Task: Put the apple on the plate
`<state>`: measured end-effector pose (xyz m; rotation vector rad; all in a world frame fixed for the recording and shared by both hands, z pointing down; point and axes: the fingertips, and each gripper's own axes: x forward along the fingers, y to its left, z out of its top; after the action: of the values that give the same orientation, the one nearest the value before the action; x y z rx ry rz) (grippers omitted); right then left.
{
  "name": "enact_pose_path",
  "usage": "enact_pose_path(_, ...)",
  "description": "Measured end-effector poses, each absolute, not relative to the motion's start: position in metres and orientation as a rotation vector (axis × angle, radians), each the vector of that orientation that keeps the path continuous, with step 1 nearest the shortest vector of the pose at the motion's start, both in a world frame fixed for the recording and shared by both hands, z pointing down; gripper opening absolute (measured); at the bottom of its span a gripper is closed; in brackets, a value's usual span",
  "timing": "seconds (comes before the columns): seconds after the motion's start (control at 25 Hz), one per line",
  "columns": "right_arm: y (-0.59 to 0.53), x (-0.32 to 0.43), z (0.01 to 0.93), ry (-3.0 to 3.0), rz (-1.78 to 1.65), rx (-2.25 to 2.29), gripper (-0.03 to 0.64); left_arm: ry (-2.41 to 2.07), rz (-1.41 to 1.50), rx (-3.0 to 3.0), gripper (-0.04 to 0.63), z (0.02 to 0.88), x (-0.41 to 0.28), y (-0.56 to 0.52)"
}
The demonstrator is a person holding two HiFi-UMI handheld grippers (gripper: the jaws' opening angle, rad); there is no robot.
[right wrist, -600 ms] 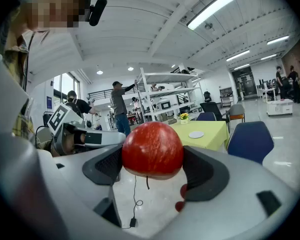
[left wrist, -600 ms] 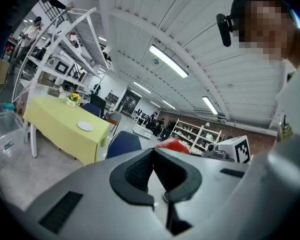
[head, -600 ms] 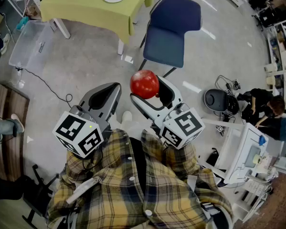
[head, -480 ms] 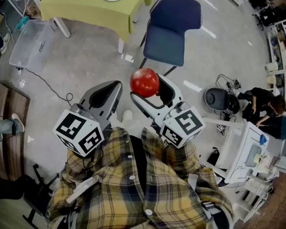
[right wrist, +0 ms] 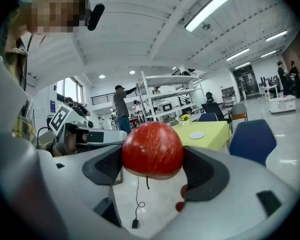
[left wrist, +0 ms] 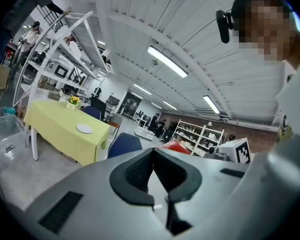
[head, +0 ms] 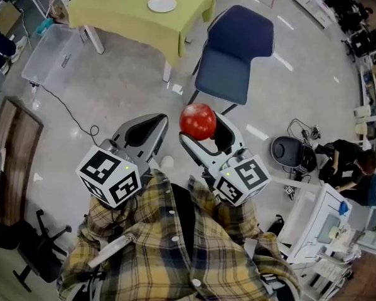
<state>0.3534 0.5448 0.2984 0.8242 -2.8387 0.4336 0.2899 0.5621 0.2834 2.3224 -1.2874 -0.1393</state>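
Observation:
A red apple sits between the jaws of my right gripper, which is shut on it and held out level over the floor. In the right gripper view the apple fills the gap of the right gripper. A white plate lies on a yellow-green table far ahead; the same plate shows beyond the apple. My left gripper is alongside, shut with nothing in it. In its own view the left gripper has its jaw tips touching, with the plate in the distance.
A blue chair stands between me and the table's right corner. A clear plastic bin and a cable lie on the floor to the left. A wooden bench, a black office chair, a white machine and seated people surround the area.
In the head view the table, plate and chair have slid slightly down and right. Both grippers keep their pose, and the apple stays in the right one.

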Motion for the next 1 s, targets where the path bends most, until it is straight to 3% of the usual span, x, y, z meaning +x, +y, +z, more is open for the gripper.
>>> enact_pose_path(0.56,0.492,0.339,0.309,-2.820,0.461,0.776,0.365,-1.314,-0.143,2.269,0.008,0.296,0.275,0.516)
enact_pose_path(1.0,0.393,0.279,0.302,-2.797,0.449,0.841,0.365,-1.244,-0.143,2.305,0.008,0.290,0.214,0.411)
